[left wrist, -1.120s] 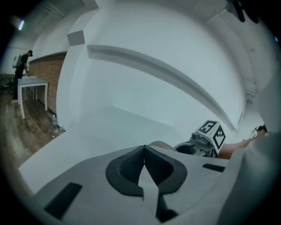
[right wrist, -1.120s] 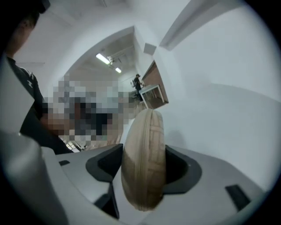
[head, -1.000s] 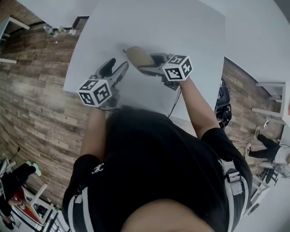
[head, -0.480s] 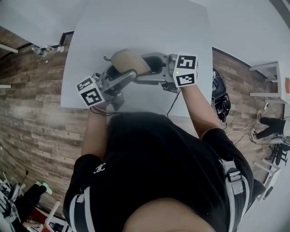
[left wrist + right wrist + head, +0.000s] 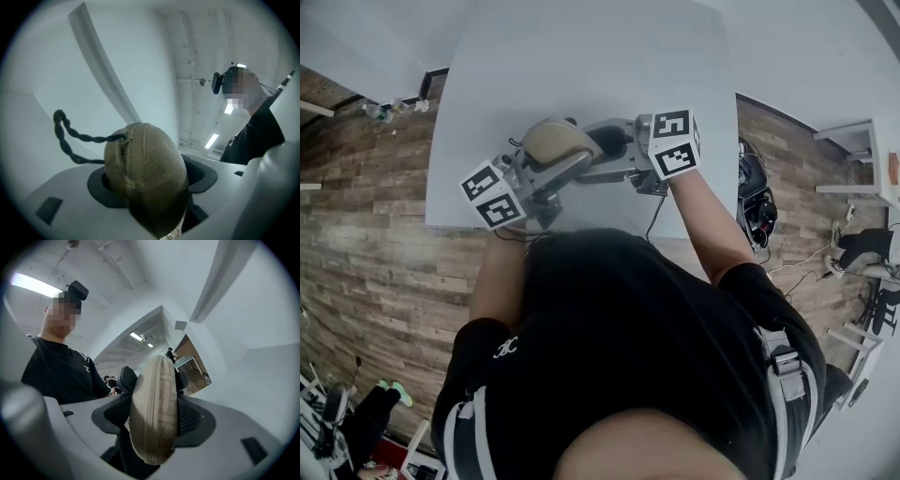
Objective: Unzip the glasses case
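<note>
We hold the tan glasses case (image 5: 555,141) above the white table (image 5: 581,56). The right gripper (image 5: 152,420) clamps one end, steadying it. The left gripper (image 5: 147,187), whose jaws have just been closing (still wide), seems to grip the zipper end near the cord pull (image 5: 70,136).

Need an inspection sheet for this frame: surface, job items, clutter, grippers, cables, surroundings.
Surface: white table, bare where visible.
Job's things: olive fabric glasses case, raised above the table; zipper looks closed at the visible end; dark braided pull cord loops out loose.
Clutter: nothing seen on the table.
Grippers: left gripper jaws have just been closing, now on the case's end; right gripper clamped on its broad sides.
Cables: dark cable hangs from the right gripper; loose floor cables.
Surroundings: wood-pattern floor, dark gear beside the table, another white table, a person at the right edge.
</note>
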The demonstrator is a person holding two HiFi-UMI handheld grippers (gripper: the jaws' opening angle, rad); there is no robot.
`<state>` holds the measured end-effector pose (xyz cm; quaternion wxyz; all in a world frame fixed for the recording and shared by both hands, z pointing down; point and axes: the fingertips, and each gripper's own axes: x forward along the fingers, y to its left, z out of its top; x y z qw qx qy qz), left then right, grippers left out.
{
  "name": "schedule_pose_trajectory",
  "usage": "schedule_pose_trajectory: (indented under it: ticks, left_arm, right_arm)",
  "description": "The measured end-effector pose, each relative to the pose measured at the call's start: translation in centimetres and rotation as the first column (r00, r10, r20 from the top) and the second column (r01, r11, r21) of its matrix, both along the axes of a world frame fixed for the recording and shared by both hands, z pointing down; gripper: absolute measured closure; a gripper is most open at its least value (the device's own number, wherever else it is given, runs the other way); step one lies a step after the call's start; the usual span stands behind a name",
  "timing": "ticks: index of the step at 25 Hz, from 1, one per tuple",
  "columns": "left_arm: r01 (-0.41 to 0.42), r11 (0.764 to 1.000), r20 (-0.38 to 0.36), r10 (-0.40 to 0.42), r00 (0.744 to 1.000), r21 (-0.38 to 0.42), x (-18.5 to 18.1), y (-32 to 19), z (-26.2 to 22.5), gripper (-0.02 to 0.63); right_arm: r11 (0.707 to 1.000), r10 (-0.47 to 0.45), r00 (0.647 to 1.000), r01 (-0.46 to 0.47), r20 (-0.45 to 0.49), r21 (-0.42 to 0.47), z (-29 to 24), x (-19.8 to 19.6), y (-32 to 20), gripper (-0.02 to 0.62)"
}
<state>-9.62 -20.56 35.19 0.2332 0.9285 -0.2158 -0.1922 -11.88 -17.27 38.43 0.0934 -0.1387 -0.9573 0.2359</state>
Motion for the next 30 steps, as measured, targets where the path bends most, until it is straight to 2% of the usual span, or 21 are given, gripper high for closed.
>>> schedule_pose_trajectory:
  ticks: [4, 9, 10, 12, 14, 16, 18, 20, 22, 25, 28, 30]
  left_arm:
    - [0.030, 0.999, -0.019, -0.030, 0.999, 0.027, -0.7, -0.3, -0.8, 0.287]
    - [0.094, 0.995, -0.109, -0.090, 0.990, 0.034, -3.4, -1.1, -2.3, 0.298]
    - [0.105, 0.994, -0.099, -0.101, 0.990, 0.040, -3.8, -1.2, -2.5, 0.299]
    - [0.138, 0.988, 0.005, -0.139, 0.990, 0.075, -4.1, -1.4, -2.1, 0.300]
    - [0.176, 0.975, 0.176, -0.198, 0.964, 0.133, -3.7, -1.7, -1.3, 0.301]
    - [0.208, 0.956, 0.345, -0.270, 0.899, 0.206, -3.1, -2.1, -0.4, 0.302]
    - [0.220, 0.936, 0.467, -0.329, 0.821, 0.273, -2.8, -2.3, 0.1, 0.304]
    - [0.212, 0.925, 0.557, -0.362, 0.748, 0.316, -2.6, -2.5, 0.6, 0.304]
    - [0.191, 0.919, 0.640, -0.379, 0.668, 0.345, -2.2, -2.8, 1.3, 0.304]
    - [0.156, 0.917, 0.737, -0.389, 0.553, 0.368, -1.6, -3.2, 3.0, 0.304]
    - [0.120, 0.921, 0.787, -0.380, 0.487, 0.370, -0.8, -3.4, 4.3, 0.304]
    - [0.100, 0.927, 0.817, -0.366, 0.445, 0.361, -0.7, -3.4, 5.0, 0.304]
  right_arm:
    - [1.000, 0.019, 0.999, -0.019, 0.028, -0.019, -0.3, -0.6, -0.3, 0.307]
    - [0.991, 0.123, 0.990, -0.119, 0.066, -0.053, -0.6, 0.8, -2.1, 0.305]
    - [0.989, 0.142, 0.987, -0.138, 0.071, -0.058, -0.7, 1.3, -2.5, 0.305]
    - [0.982, 0.188, 0.979, -0.184, 0.081, -0.052, -1.2, 2.5, -3.4, 0.305]
    - [0.967, 0.254, 0.963, -0.254, 0.092, -0.018, -2.2, 3.6, -4.6, 0.307]
    - [0.934, 0.344, 0.934, -0.351, 0.100, 0.065, -3.5, 4.7, -5.9, 0.320]
    - [0.879, 0.423, 0.900, -0.435, 0.102, 0.193, -4.8, 5.2, -6.6, 0.561]
    - [0.831, 0.442, 0.893, -0.445, 0.090, 0.334, -6.0, 4.6, -6.2, 0.580]
    - [0.788, 0.434, 0.898, -0.414, 0.066, 0.456, -6.8, 3.5, -5.4, 0.581]
    - [0.756, 0.390, 0.921, -0.325, 0.008, 0.569, -6.6, 1.3, -4.1, 0.581]
    - [0.736, 0.336, 0.940, -0.222, -0.061, 0.639, -5.7, -0.7, -3.2, 0.580]
    - [0.722, 0.322, 0.943, -0.185, -0.087, 0.667, -5.4, -1.3, -3.0, 0.580]
